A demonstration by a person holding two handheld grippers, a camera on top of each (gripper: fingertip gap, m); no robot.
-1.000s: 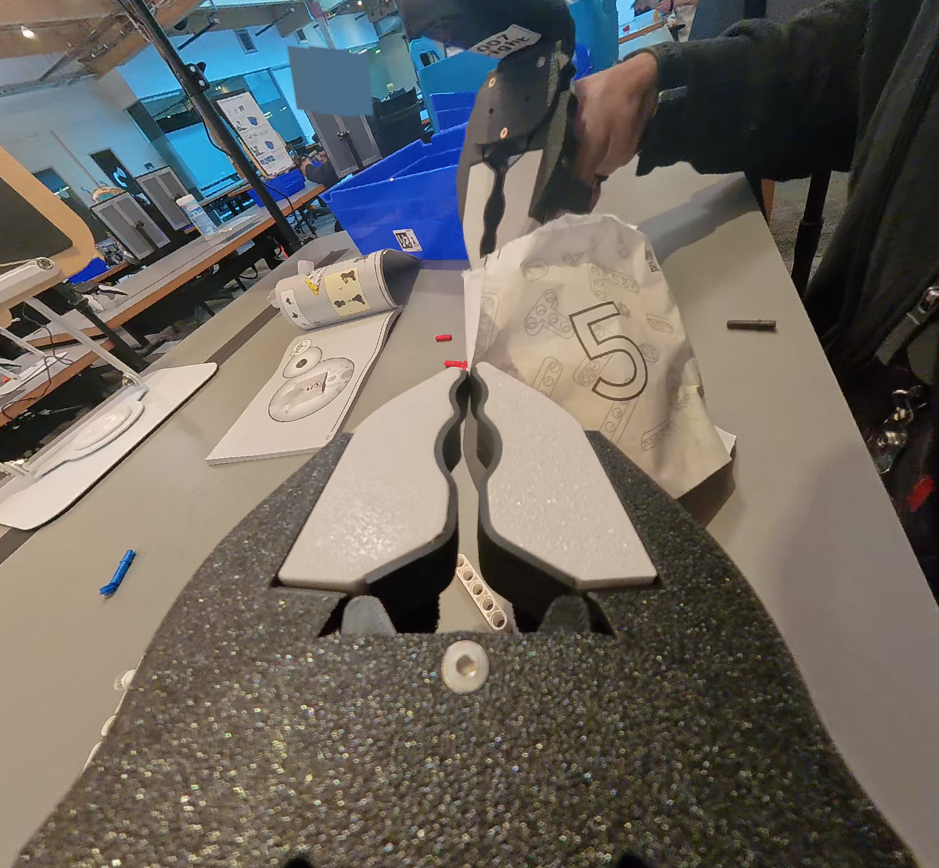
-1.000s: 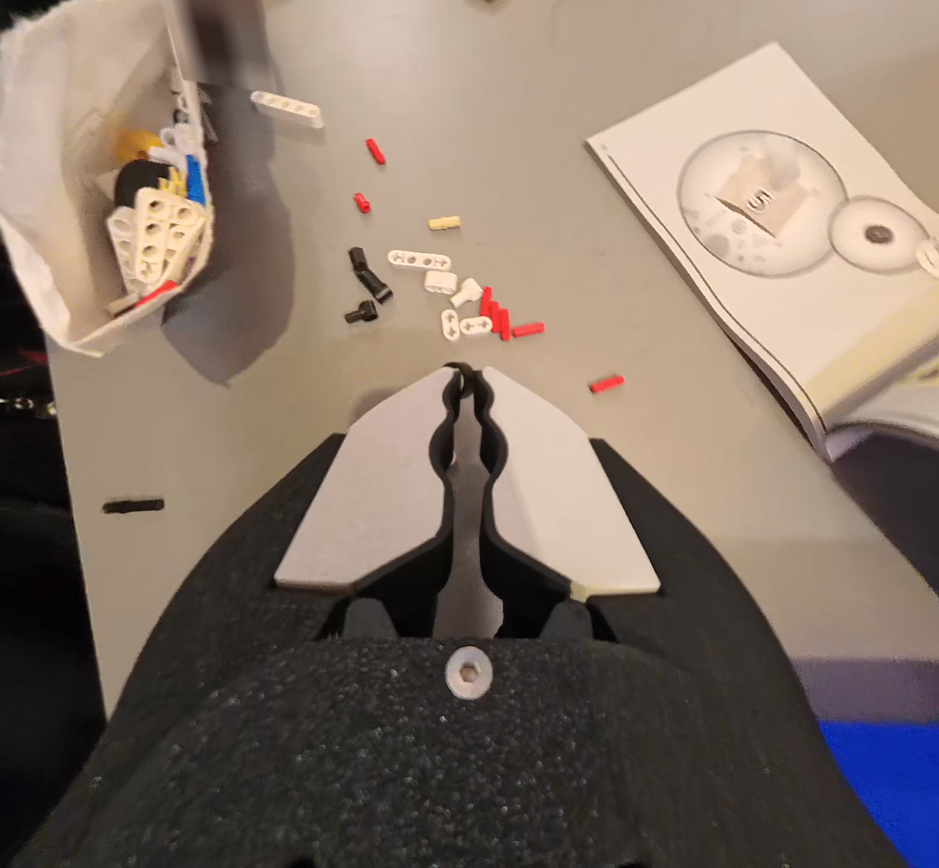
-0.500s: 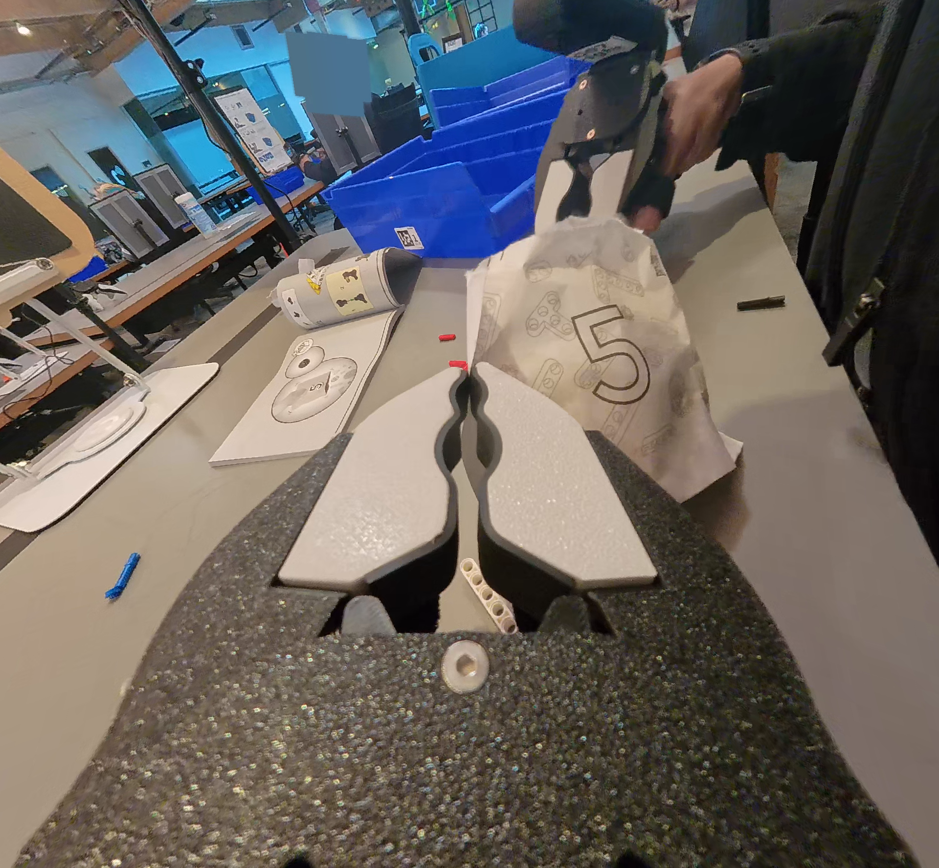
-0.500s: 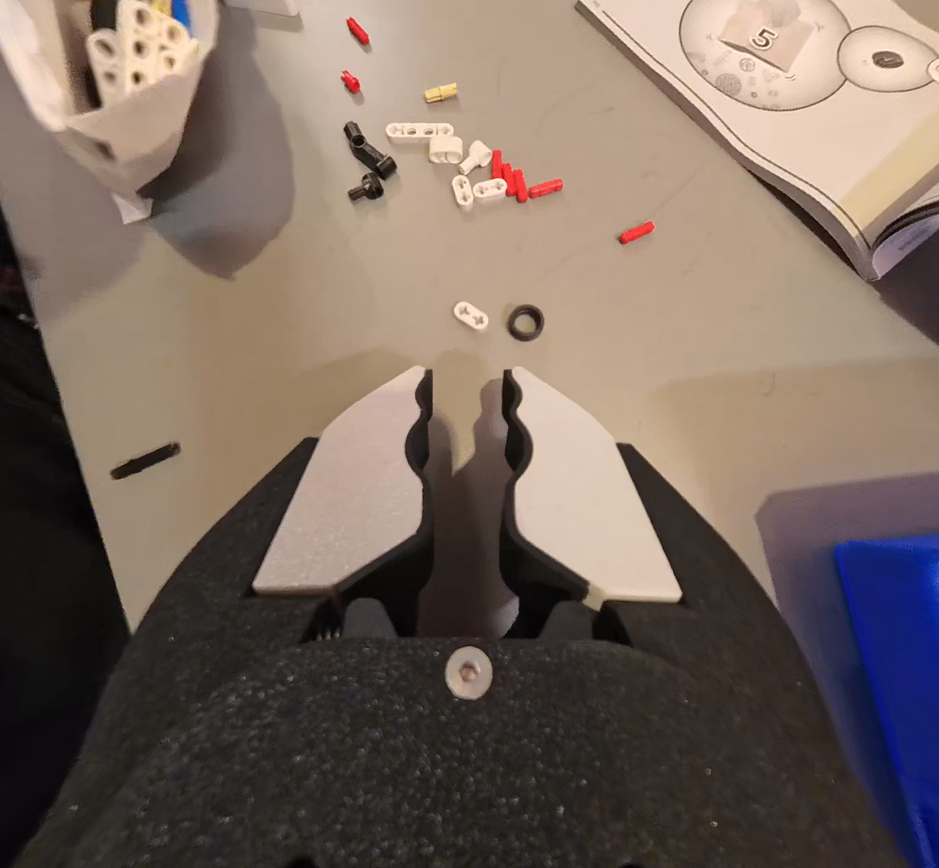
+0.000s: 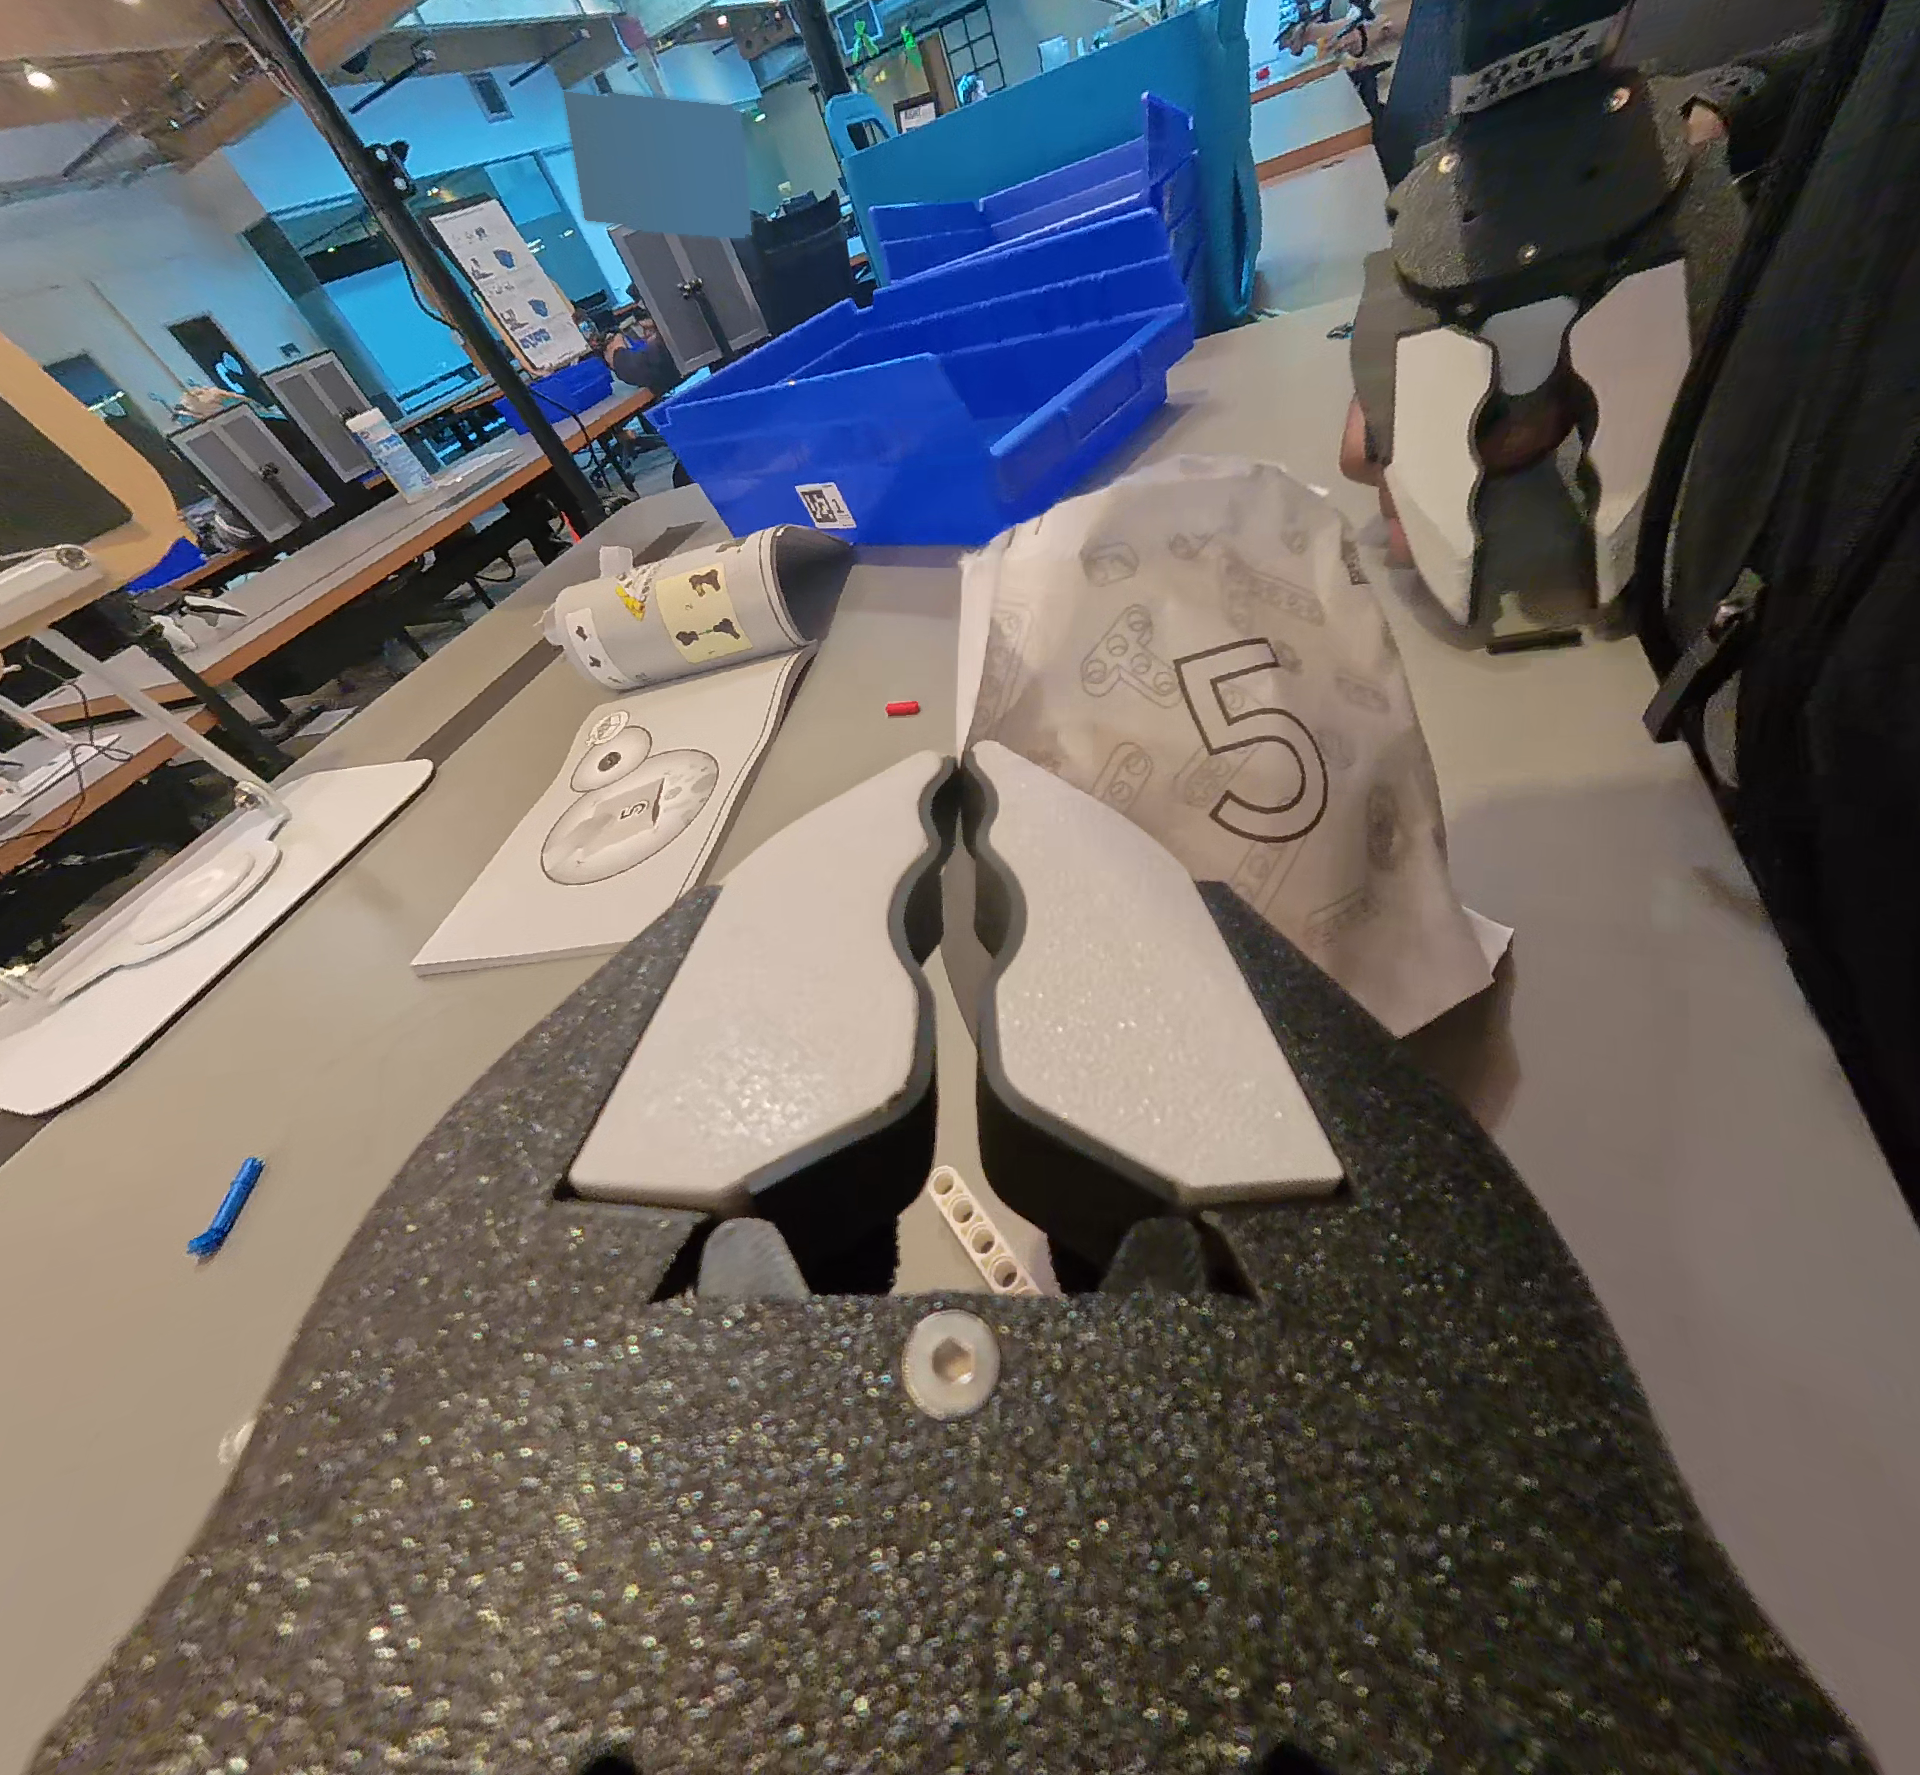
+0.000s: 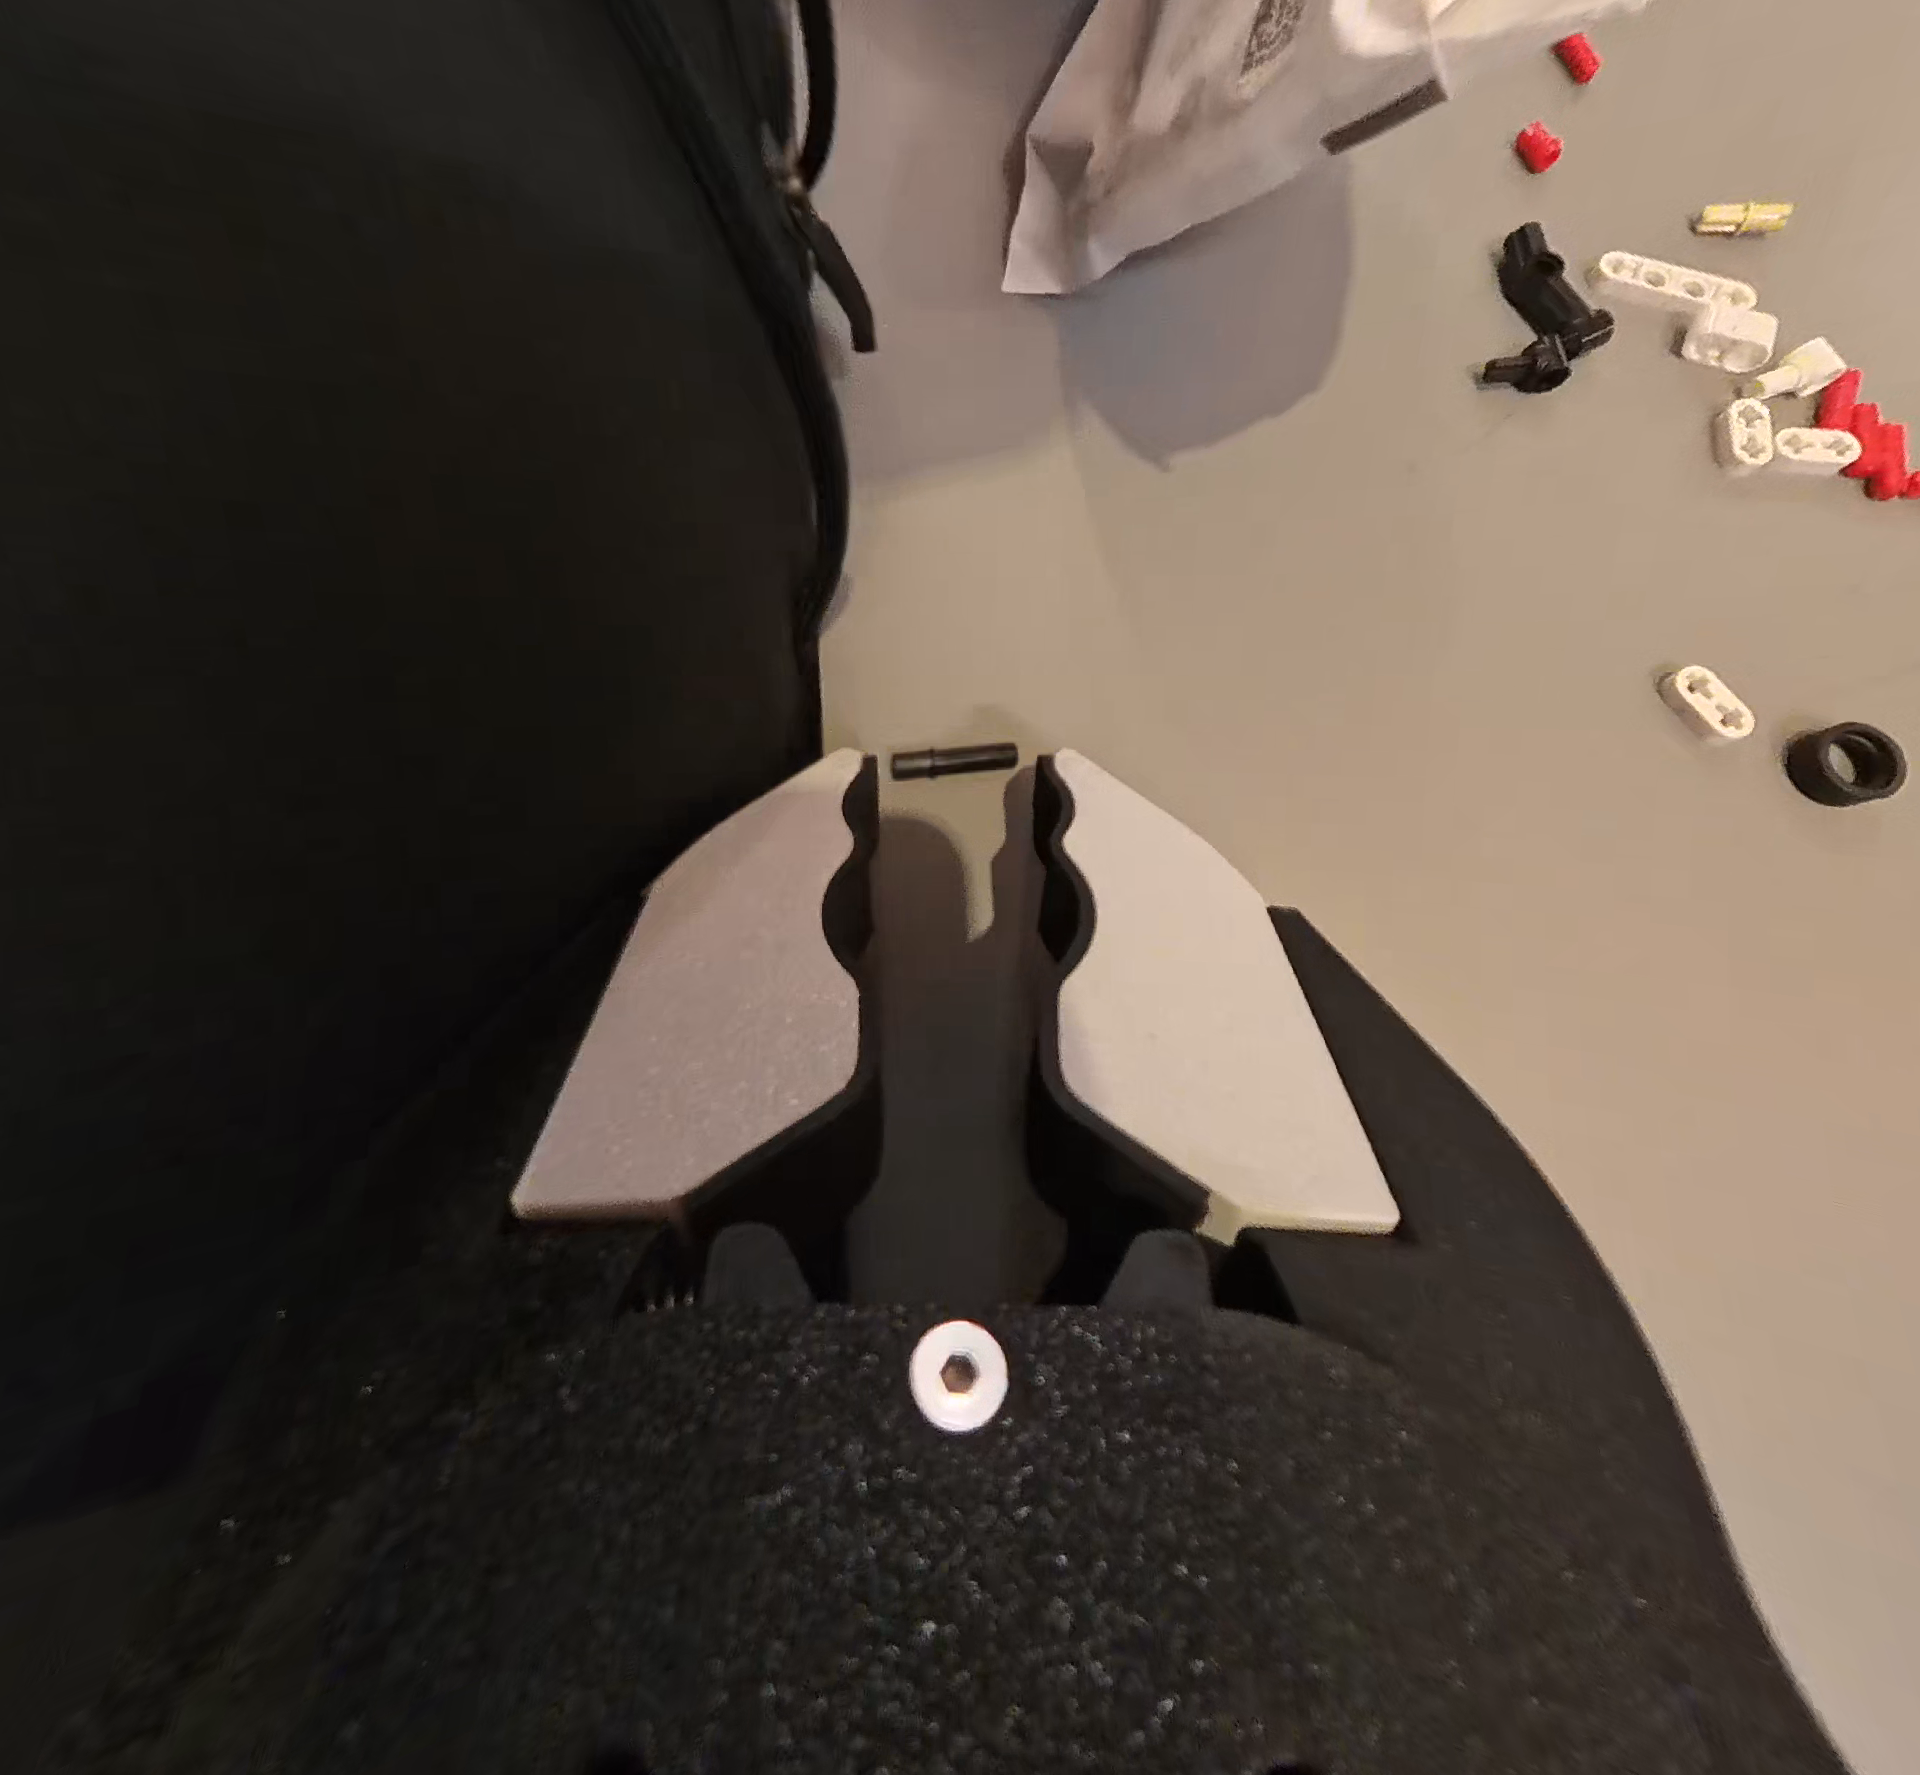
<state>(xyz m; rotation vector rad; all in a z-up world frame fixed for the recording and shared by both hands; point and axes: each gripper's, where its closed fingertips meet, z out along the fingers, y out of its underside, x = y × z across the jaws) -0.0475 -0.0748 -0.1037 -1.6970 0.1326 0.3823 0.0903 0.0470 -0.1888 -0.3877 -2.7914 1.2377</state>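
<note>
Left gripper (image 5: 958,775), frame centre, jaws pressed together on the edge of the paper bag (image 5: 1226,749), which rises to its right. Right gripper (image 6: 954,767), frame centre, jaws spread with a black pin (image 6: 952,760) lying crosswise just beyond the tips, untouched, beside the table edge (image 6: 831,645). Risk, as a judgement: closing along the pin's length could flick it off that edge.

One paper bag (image 5: 1226,738), one booklet (image 5: 623,821) (open), one black ring (image 6: 1846,762).
</note>
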